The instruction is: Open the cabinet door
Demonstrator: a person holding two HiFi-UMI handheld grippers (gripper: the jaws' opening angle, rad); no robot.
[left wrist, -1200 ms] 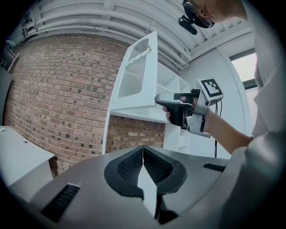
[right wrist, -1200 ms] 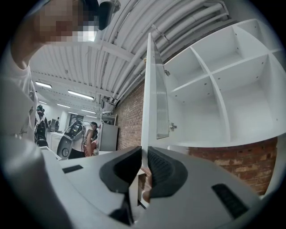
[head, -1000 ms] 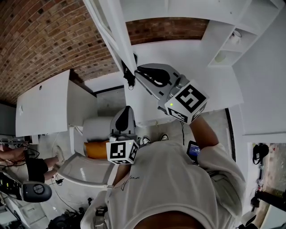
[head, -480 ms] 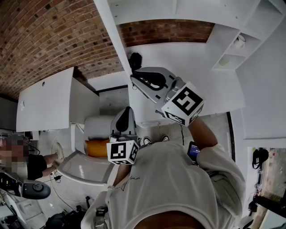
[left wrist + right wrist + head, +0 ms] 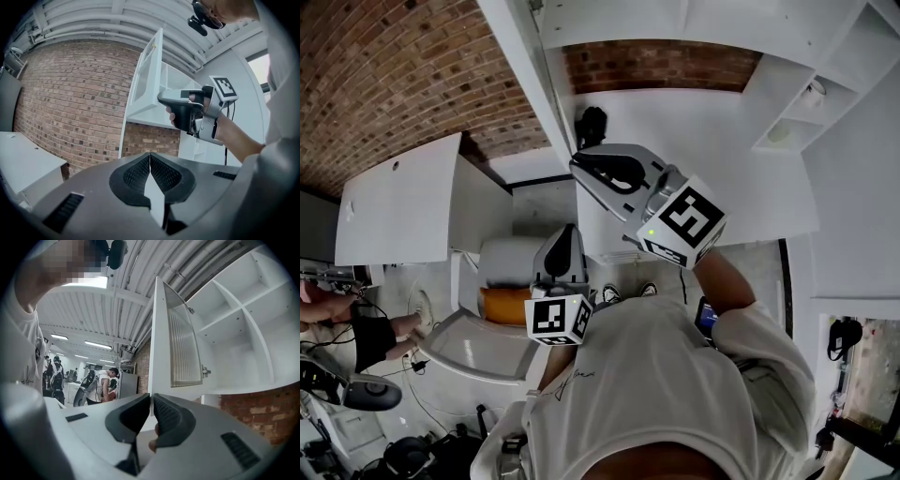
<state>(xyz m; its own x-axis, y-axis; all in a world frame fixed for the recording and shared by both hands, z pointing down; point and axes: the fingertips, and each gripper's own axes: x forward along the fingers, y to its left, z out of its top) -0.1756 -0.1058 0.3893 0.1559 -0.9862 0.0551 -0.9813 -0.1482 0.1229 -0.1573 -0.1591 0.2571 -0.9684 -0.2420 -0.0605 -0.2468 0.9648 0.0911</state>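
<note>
Moved: cabinet door (image 5: 534, 84) stands further out from the cabinet (image 5: 675, 23) than a second ago and is now near edge-on in head view; right gripper (image 5: 578, 167) has shifted left with it.
Right gripper state: jaws nearly together, clamped on the lower end of the door's near stile. In right gripper view the white stile runs straight down into the slit between the pads.
Left gripper (image 5: 150, 155) state: jaws together, nothing between them, held low by the torso.
Door place: hangs off the cabinet's left front edge, well open, ribbed pane (image 5: 183, 343) turned toward the shelves.
Door axis: upright; far side meets the cabinet, near side sits in the right gripper.
Key relation: door lies straight ahead of the right gripper and touches it. Any remaining swing goes away from the shelves, toward the brick wall (image 5: 394, 84).
Nearer hand: right, on the door; left gripper is lower and well apart from it.
Step (judged): late in the pull, door mostly open.
Next (judged): follow an arc round the hinge side, not a straight tug.
Risk (judged): thin edge, small bite, so the pads could slip off.
</note>
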